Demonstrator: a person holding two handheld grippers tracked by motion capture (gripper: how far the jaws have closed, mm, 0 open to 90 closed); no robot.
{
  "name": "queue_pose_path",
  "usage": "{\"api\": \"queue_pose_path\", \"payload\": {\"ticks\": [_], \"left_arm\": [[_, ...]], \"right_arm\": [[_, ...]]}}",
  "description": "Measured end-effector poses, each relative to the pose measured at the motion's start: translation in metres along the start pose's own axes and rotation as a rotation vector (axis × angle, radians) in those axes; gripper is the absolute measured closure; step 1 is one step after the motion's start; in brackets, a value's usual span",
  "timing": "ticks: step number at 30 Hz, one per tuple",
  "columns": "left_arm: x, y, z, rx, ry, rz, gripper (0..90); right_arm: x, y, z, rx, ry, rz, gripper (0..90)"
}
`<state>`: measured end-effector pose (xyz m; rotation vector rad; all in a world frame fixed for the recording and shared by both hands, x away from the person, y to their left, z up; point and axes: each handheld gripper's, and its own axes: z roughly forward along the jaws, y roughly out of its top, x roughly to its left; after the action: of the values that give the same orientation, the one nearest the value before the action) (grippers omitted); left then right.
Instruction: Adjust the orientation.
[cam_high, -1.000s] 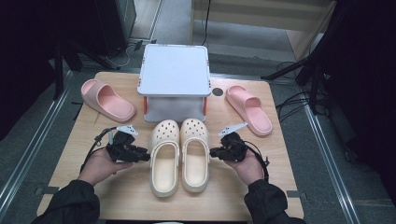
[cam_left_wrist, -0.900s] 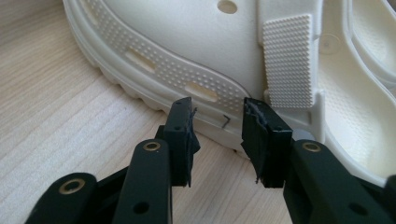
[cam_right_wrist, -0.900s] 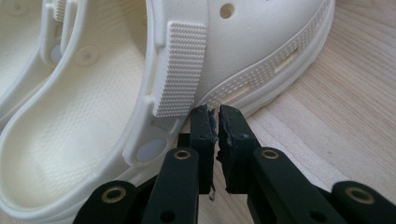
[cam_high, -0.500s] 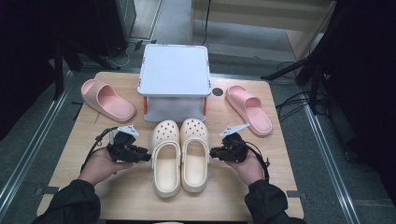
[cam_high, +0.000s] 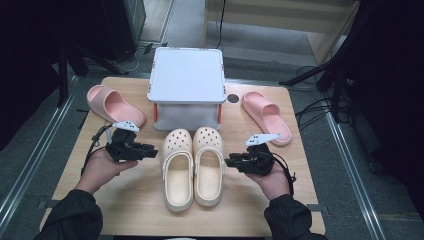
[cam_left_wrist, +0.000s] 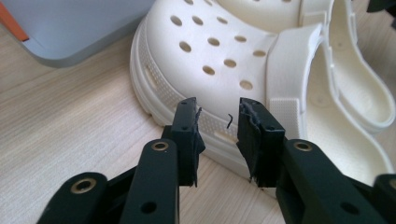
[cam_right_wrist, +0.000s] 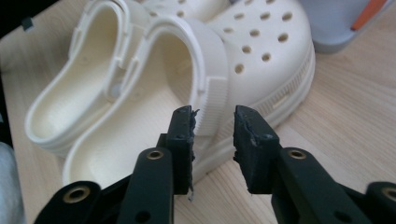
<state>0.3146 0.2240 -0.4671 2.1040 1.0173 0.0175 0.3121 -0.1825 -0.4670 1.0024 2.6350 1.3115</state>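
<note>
A pair of cream perforated clogs lies side by side at the table's middle, toes pointing away from me: the left clog (cam_high: 177, 170) and the right clog (cam_high: 208, 165). My left gripper (cam_high: 150, 149) points right at the left clog's outer side. In the left gripper view it (cam_left_wrist: 218, 119) stands open, its tips close against the sole edge of that clog (cam_left_wrist: 210, 51). My right gripper (cam_high: 230, 161) points left at the right clog. It (cam_right_wrist: 212, 123) is open too, with the strap hinge of that clog (cam_right_wrist: 261, 51) just beyond its tips.
A white-topped grey box (cam_high: 187, 82) with orange trim stands right behind the clogs' toes. One pink slide (cam_high: 114, 105) lies at the back left and another (cam_high: 266, 116) at the back right. A small dark disc (cam_high: 233, 98) sits beside the box.
The left gripper has shifted slightly forward along the left clog's side. The right gripper and the shoes have stayed put.
</note>
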Motion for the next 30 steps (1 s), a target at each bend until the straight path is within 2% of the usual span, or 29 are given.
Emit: {"api": "queue_pose_path", "payload": {"ticks": [2, 5, 7, 9, 12, 14, 17, 21, 30], "left_arm": [[-0.001, 0.004, -0.002, -0.004, 0.001, 0.005, 69.7], [0.001, 0.012, -0.009, -0.018, -0.001, 0.007, 70.3], [0.003, 0.019, -0.014, -0.036, -0.01, 0.002, 70.6], [0.006, 0.027, -0.017, -0.038, -0.01, 0.004, 71.0], [0.006, 0.038, -0.019, -0.034, -0.008, 0.011, 71.1], [0.005, 0.047, -0.02, -0.029, -0.004, 0.033, 71.4], [0.005, 0.059, -0.02, -0.027, 0.001, 0.053, 71.6], [0.006, 0.075, -0.024, -0.039, 0.007, 0.07, 72.8], [0.012, 0.119, -0.028, -0.077, 0.057, 0.107, 74.6]], "right_arm": [[0.004, 0.002, -0.005, -0.031, 0.019, 0.019, 64.7], [0.01, 0.003, -0.009, -0.058, 0.035, 0.014, 60.3], [0.014, 0.005, -0.012, -0.088, 0.023, 0.025, 54.8], [0.018, 0.006, -0.014, -0.1, 0.033, 0.025, 52.7], [0.024, 0.004, -0.015, -0.086, 0.037, 0.033, 54.4], [0.029, 0.002, -0.016, -0.08, 0.021, 0.025, 58.0], [0.035, 0.001, -0.016, -0.08, 0.039, 0.014, 59.8], [0.043, 0.0, -0.012, -0.08, 0.05, 0.038, 55.0], [0.06, 0.003, 0.008, -0.057, 0.03, 0.009, 46.6]]}}
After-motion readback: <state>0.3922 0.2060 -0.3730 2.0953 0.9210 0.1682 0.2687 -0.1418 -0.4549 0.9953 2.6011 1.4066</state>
